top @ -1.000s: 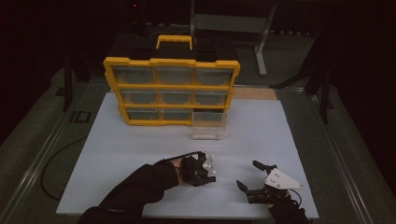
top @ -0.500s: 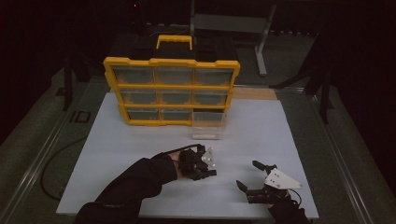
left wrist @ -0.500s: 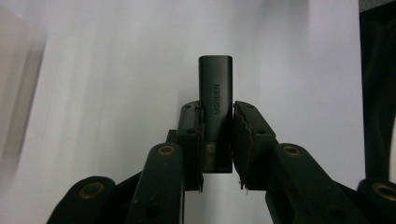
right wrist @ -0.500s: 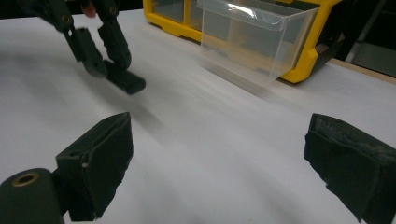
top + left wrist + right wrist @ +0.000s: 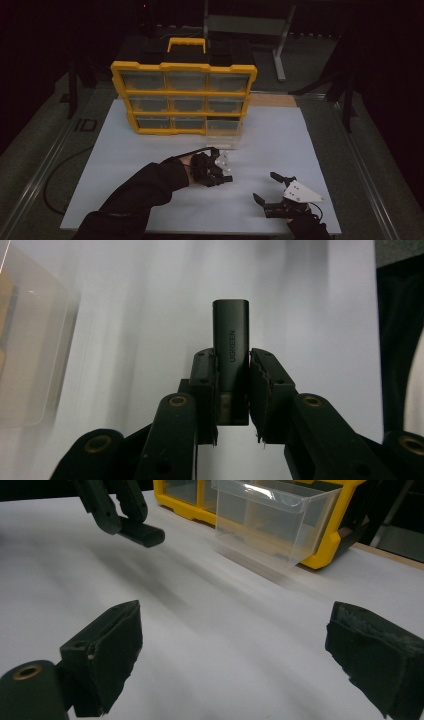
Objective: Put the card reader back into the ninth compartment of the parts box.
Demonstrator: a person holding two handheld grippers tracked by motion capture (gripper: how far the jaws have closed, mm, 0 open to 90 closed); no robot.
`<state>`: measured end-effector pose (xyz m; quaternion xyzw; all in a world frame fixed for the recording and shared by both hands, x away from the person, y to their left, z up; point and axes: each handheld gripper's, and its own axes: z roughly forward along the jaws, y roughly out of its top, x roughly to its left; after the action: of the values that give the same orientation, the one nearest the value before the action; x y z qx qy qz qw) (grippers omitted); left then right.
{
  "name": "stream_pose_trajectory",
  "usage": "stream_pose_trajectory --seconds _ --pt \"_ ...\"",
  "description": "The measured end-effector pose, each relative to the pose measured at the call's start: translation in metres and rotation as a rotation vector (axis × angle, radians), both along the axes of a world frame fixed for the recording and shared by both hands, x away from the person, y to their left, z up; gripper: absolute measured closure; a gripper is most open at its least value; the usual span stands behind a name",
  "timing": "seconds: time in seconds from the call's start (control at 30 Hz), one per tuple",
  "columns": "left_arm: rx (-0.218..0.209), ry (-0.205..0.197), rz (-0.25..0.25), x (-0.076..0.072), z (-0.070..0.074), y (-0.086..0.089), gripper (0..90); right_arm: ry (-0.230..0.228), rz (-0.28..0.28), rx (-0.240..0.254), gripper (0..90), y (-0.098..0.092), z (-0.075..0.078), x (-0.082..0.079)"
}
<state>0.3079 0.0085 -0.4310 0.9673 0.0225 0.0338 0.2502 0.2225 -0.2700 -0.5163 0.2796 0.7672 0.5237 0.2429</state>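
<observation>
One adapter point(image 5: 230, 357) clamped in left gripper point(image 5: 233, 390); one clear drawer point(image 5: 272, 522) pulled out.

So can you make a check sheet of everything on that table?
Surface: white flat table board, mostly bare.
Job's things: small black plastic adapter marked UGREEN; clear plastic drawer pulled out of the yellow plastic drawer organiser.
Clutter: nothing seen.
Grippers: left tool shut on the adapter, off the board; right tool open, holding nothing.
Cables: dark cable beside the board.
Surroundings: dark room, grey metal stand behind.
</observation>
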Motion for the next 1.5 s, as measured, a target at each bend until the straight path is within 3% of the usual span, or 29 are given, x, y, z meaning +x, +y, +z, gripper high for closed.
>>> stream_pose_trajectory --seconds 0.43,1.03,1.5 --pt "-0.021 -0.009 0.021 0.012 0.02 0.006 74.7 0.005 -0.001 0.003 8.3 0.0 0.0 0.0" --pt "-0.047 -0.017 0.041 0.028 0.038 0.007 74.6 0.002 0.0 0.0 8.3 0.0 0.0 0.0" --pt "-0.059 -0.021 0.106 0.053 0.047 0.006 74.7 0.002 0.002 -0.001 8.3 0.0 0.0 0.0"
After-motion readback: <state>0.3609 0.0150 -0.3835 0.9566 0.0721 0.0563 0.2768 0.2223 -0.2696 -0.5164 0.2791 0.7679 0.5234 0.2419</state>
